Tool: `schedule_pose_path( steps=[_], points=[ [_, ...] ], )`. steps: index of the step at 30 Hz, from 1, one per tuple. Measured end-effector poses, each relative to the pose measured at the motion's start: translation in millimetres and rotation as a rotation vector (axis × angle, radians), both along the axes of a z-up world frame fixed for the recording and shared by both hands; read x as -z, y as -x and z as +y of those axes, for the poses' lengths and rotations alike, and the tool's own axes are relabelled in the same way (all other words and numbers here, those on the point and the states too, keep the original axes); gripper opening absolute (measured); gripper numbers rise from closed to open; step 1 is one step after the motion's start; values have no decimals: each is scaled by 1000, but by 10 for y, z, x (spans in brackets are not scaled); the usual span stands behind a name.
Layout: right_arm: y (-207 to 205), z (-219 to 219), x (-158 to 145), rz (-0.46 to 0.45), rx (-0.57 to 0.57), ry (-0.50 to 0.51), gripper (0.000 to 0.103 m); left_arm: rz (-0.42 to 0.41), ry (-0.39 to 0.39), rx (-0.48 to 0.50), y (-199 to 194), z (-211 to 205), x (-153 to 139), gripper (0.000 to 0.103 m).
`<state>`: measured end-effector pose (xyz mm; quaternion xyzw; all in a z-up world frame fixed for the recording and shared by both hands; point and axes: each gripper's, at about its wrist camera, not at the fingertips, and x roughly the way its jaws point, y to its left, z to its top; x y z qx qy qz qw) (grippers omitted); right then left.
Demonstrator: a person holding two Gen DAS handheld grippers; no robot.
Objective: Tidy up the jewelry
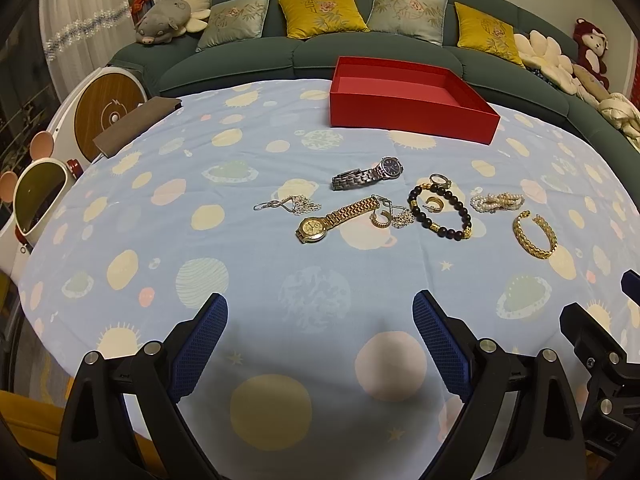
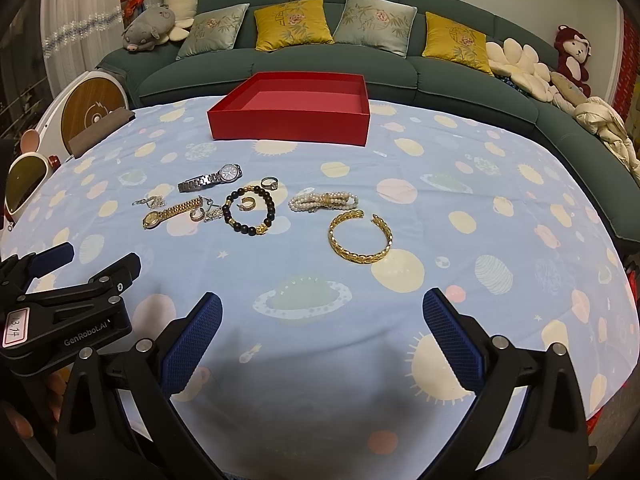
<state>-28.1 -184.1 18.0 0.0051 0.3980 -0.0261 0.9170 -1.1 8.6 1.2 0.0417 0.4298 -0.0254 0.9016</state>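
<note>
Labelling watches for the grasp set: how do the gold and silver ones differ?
The gold watch has a pale dial and lies nearer the grippers; the silver watch has a dark dial and lies nearer the red box. The gold band touches other pieces; the silver stands apart. Both lie flat with metal link bands.

Green sofa [image 2: 360,68] with cushions behind planet-print tablecloth [image 2: 440,240].

Black frames, blue textured fingers [image 1: 202,344], silver screws
</note>
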Motion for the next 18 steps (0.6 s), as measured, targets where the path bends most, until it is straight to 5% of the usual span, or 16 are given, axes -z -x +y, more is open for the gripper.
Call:
schedule_pose_path(
  steps=[18],
  points=[
    [0,0,-8,-1,0,-2,98,-7,10,-2,-7,32,-1,91]
  ],
)
